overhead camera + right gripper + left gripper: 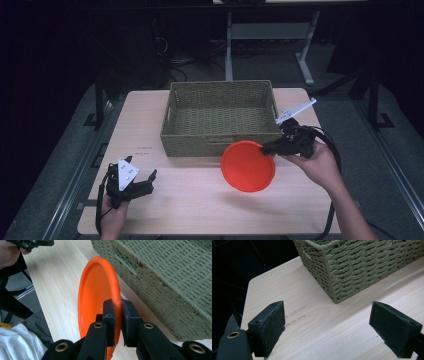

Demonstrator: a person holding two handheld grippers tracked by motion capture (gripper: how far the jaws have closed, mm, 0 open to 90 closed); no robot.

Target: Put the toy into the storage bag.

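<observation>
The right tongs (118,315) are clamped on the rim of the round orange plastic plate (248,166), holding it tilted just beside the woven green rectangular basket (220,142), probably bound inside. The left tongs (141,181) hover apart over the pale wooden counter (200,200) (idle, holding nothing).

A lab or workshop room is indicated. A pale wooden table (150,200) is set on a grey floor (385,165), with metal rails seen along its left and right. At the far side, a white-legged bench frame (305,55) and loose cables (175,62) are made out in a darkened background.
</observation>
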